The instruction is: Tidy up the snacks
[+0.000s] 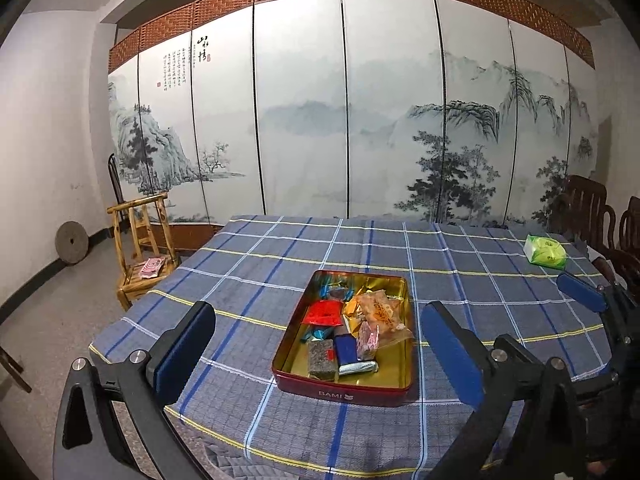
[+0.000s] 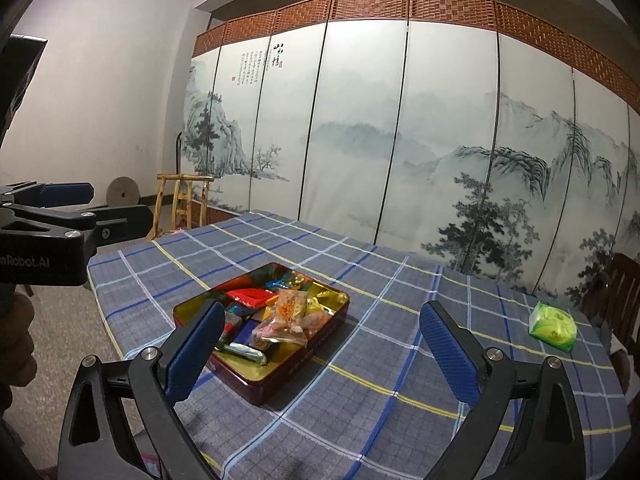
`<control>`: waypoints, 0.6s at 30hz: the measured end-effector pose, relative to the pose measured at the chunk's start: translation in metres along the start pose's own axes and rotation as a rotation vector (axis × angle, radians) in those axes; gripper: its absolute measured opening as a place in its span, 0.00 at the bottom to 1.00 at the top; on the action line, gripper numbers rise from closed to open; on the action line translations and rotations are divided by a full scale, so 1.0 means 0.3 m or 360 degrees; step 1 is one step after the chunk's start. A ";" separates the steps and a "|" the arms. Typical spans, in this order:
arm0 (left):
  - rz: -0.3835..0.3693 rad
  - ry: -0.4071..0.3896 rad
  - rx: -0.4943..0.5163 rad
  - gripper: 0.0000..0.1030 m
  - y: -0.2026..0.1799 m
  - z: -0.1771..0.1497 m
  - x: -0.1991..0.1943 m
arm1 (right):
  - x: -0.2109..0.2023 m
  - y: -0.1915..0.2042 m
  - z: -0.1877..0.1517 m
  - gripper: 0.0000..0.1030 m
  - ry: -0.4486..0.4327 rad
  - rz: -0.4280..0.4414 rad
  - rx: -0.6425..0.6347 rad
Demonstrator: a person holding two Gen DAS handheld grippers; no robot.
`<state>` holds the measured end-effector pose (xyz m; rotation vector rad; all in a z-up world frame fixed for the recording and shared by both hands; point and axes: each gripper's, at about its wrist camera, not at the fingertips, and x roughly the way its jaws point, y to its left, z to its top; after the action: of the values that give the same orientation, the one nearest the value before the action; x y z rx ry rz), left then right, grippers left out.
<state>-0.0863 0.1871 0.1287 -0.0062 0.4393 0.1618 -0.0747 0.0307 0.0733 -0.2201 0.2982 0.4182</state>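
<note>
Both the left gripper [image 1: 318,354] and right gripper [image 2: 322,350] hover wide and empty near the red tin [image 1: 340,394], snacks [image 1: 352,328] gathered inside, only a green packet [image 1: 546,256] left lying well apart.

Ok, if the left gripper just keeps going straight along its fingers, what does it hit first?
Most likely the snack tin: it lies between the open left gripper fingers, dead ahead. Depth is uncertain.
</note>
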 end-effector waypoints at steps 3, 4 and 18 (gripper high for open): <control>-0.0002 0.0011 0.0004 0.99 -0.004 0.000 0.004 | -0.006 -0.005 0.000 0.95 0.0000 0.0004 0.0002; -0.0002 0.0015 0.0008 0.99 -0.007 -0.002 0.007 | -0.007 -0.005 0.000 0.95 -0.0001 0.0003 0.0003; 0.0031 0.0075 0.0023 0.99 -0.018 -0.018 0.037 | -0.014 -0.004 -0.001 0.96 0.0006 0.0007 -0.0002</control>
<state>-0.0778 0.1832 0.1188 0.0087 0.4875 0.1778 -0.0779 0.0279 0.0746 -0.2215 0.3024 0.4222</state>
